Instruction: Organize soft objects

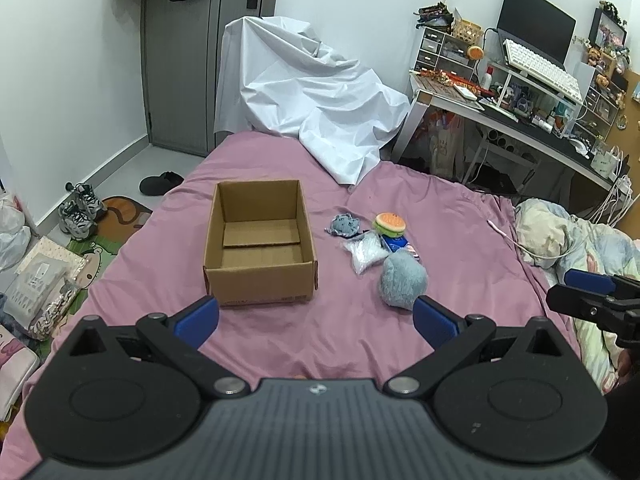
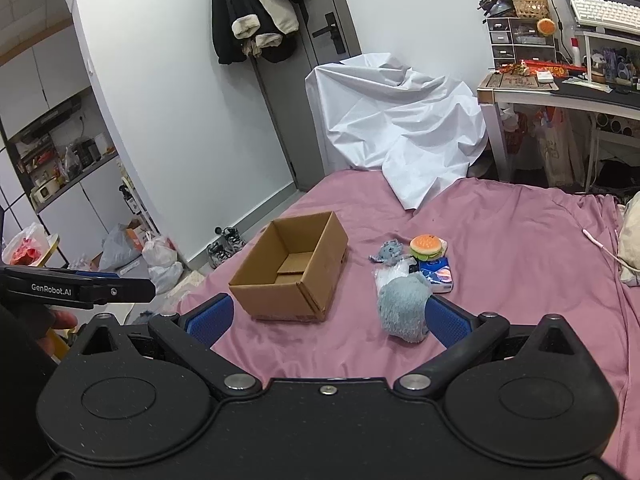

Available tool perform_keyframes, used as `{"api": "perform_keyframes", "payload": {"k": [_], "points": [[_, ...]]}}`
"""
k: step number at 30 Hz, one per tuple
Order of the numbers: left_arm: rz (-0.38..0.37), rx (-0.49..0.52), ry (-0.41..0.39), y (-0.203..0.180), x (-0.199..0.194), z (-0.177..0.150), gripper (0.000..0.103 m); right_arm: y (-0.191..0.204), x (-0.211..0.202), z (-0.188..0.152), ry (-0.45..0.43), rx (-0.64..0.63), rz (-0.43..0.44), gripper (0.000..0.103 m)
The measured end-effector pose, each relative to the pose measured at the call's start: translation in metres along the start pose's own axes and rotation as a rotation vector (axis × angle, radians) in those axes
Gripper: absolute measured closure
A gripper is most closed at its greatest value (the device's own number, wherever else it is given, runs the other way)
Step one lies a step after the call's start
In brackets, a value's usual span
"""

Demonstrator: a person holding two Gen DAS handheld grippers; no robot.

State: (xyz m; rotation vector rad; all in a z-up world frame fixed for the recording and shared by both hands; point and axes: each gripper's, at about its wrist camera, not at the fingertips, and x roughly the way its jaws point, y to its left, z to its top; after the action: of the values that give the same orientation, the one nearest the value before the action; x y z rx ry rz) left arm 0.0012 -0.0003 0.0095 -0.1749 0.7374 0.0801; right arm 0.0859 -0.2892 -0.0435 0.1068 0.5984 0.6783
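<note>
Even indoor light, sharp focus, strong fisheye bending

Soft, diffuse brightness fills both views; the cardboard box (image 1: 260,244) casts only a faint shadow on the pink bed sheet (image 1: 440,216). A mild sheen shows on the white cover (image 2: 400,120). Walls and door curve toward the edges, and the corners darken into black vignette.

An open cardboard box (image 1: 259,243) is sitting empty on the pink bedsheet (image 1: 440,216). Just to its right, a fuzzy grey-blue plush (image 1: 402,280), a clear plastic packet (image 1: 366,255), a blue tissue pack (image 2: 437,275), a burger toy (image 1: 389,224) and a small grey knitted toy (image 1: 345,225) are lying clustered together.
</note>
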Motion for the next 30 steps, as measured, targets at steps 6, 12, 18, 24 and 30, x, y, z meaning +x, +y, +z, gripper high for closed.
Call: {"api": "perform_keyframes", "payload": {"k": [6, 12, 18, 24, 30], "points": [[-0.002, -0.004, -0.009, 0.0005, -0.0033, 0.0022, 0.001, 0.0016, -0.0020, 0.0011, -0.006, -0.004, -0.004, 0.000], [-0.005, -0.005, -0.018, 0.0029, -0.0072, 0.0016, 0.001, 0.0009, -0.0030, 0.0031, -0.019, 0.004, -0.012, 0.000], [-0.009, -0.003, -0.020, 0.0033, -0.0083, 0.0011, 0.001, 0.0017, -0.0045, 0.0009, -0.022, 0.007, -0.022, 0.000], [-0.010, -0.006, -0.020, 0.0050, -0.0093, 0.0014, 0.001, 0.0032, -0.0035, 0.0021, -0.021, 0.000, -0.023, 0.000], [-0.012, -0.008, -0.021, 0.0052, -0.0102, 0.0020, 0.001, 0.0043, -0.0030, 0.0026, -0.021, -0.002, -0.023, 0.000]]}}
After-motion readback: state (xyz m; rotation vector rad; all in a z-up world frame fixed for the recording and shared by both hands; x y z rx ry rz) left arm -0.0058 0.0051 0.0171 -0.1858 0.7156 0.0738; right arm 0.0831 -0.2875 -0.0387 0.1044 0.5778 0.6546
